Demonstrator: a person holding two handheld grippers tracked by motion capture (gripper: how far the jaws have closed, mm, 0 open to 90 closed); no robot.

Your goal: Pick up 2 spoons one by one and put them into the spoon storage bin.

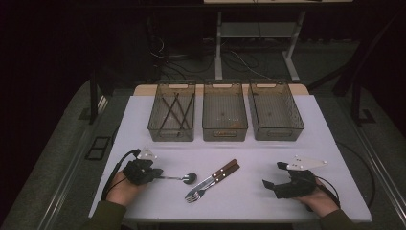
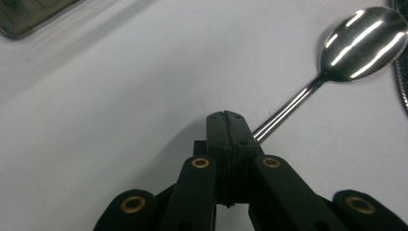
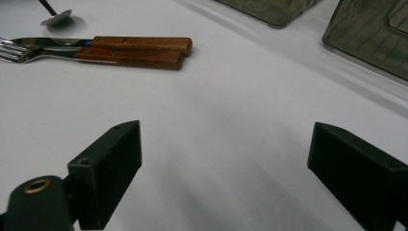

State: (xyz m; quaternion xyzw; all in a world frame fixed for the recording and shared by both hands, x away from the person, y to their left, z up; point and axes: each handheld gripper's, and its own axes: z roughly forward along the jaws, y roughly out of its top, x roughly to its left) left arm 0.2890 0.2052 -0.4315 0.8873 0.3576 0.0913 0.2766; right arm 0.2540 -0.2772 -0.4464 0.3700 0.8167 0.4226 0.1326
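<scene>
On table front-left: left gripper (image 1: 154, 174) clamped on spoon (image 1: 186, 178) handle, bowl near table | right gripper (image 1: 271, 185) jaws wide, holding nothing | sorting barely begun: left bin (image 1: 171, 134) has sticks, two forks (image 1: 210, 181) still out

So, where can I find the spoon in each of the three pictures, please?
High view: the spoon lies low and left of centre on the table, its handle in the left gripper.
Left gripper view: its bowl is at the top right, and its handle runs down to the shut jaws.
Right gripper view: its bowl is small, at the top left corner.
Shared landmark: the wooden-handled forks beside the spoon; they are outside the left gripper view.
</scene>
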